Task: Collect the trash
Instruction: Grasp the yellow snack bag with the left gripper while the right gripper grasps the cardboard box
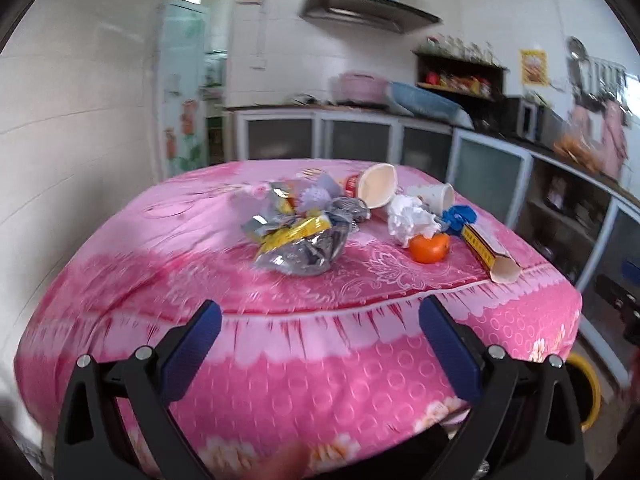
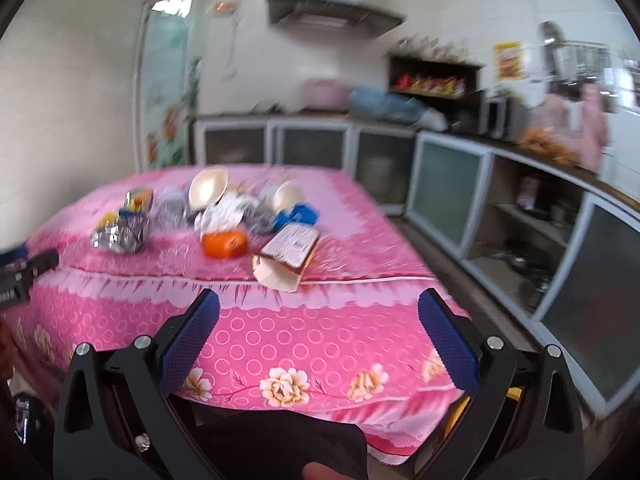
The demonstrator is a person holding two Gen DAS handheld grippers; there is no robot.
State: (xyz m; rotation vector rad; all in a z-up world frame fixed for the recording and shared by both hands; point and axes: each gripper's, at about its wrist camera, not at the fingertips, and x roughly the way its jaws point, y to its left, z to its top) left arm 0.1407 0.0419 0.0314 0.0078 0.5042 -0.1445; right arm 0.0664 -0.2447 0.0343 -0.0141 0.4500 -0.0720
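On the pink table (image 1: 400,280), trash lies in a loose cluster near the middle. Seen from the left wrist, foil wrappers (image 1: 298,236) sit at about 11 o'clock from the left gripper (image 1: 320,320), with a tipped cup (image 1: 376,190) behind them at 12. White tissue (image 1: 412,220) and an orange (image 1: 429,247) touch at about 1 o'clock, and a blue glove (image 1: 460,216) lies just behind. An open box (image 1: 490,254) lies at 2 o'clock, reaching the table's near edge. Both tools stand well apart from the trash, short of the table edge. The left gripper's jaws are spread wide and hold nothing. The right gripper (image 2: 319,316) is likewise wide and empty, with the box (image 2: 286,254) at its 12 o'clock.
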